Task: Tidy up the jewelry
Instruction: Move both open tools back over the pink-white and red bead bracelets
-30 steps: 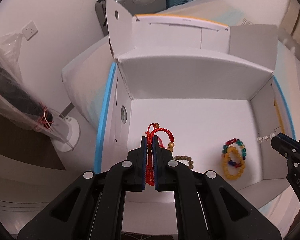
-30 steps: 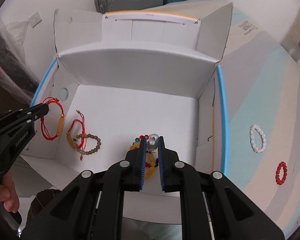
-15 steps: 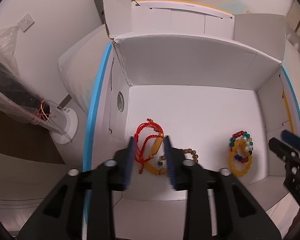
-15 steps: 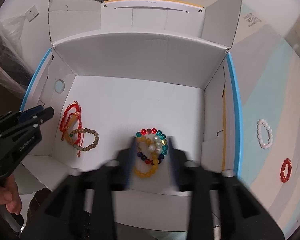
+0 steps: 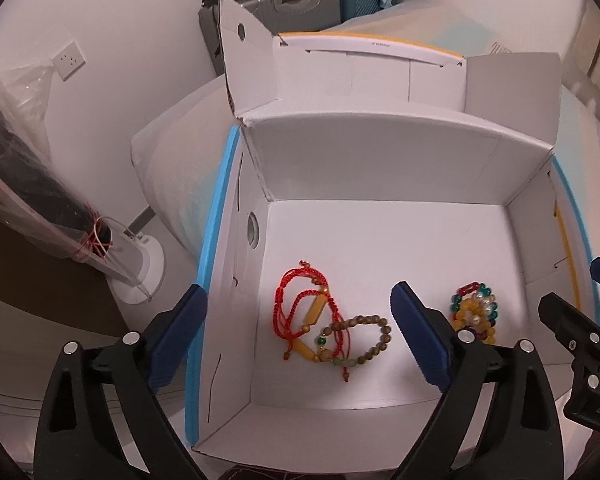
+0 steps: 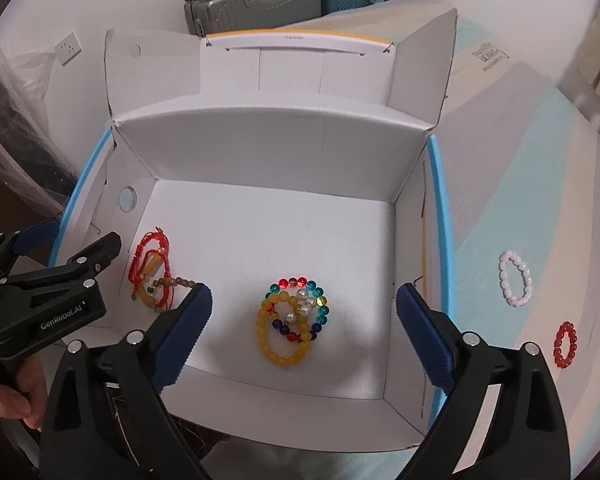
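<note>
Two bracelet heaps [image 6: 291, 320] in white box [image 6: 260, 152] | both tongs just opened wide, empty

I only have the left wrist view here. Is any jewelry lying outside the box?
Observer: Yes, a white bead bracelet lies on the striped cover, right of the box.
Operator: Anything else out there?
Observer: A red bead bracelet, nearer the camera, apart from the white one.
Operator: What's in the pile my finger hides?
Observer: A yellow bead bracelet overlapping a multicoloured one, with pearl-white beads on top.
</note>
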Tool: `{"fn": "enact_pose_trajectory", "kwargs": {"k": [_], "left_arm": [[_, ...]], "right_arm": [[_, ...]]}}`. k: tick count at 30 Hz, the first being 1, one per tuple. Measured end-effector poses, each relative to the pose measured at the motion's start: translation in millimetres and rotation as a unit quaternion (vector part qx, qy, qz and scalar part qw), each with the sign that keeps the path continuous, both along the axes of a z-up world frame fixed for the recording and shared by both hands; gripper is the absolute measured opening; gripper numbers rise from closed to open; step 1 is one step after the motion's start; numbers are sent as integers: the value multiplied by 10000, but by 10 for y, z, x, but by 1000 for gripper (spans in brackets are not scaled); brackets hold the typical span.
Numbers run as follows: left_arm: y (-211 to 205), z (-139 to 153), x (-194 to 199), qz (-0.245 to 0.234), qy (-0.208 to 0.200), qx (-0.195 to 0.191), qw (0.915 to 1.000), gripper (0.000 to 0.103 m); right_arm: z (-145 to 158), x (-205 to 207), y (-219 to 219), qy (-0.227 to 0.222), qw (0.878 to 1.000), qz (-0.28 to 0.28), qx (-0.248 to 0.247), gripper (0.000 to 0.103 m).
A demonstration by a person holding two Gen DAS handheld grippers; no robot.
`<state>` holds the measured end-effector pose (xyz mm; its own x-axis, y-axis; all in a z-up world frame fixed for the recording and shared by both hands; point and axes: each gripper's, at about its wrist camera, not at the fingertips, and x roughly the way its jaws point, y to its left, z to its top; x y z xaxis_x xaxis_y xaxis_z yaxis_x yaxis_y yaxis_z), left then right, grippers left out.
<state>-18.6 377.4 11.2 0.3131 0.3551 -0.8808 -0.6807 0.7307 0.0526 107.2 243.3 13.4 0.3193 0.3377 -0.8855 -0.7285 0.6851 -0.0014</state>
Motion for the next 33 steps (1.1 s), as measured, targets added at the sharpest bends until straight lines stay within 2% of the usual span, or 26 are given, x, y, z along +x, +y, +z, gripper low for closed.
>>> {"fn": "enact_pose_trajectory", "kwargs": {"k": [4,18,25,33], "left_arm": [[-41,77,8,-11,-94,29,10000,97],[-398,310,258,-223,-359,113,9990,97],[-636,374,477,-432,-429,155,9980,97],[-1107,410,883,-912,-557,133,9942,97]], "right_arm": [[94,24,-81,-72,9999,-83,107,94],[265,190,-504,-154,9989,-381,228,95],[344,386,-874,-217,9965,-749,300,95],[351,693,-1446,-298,9908,-1280,322,95]]}}
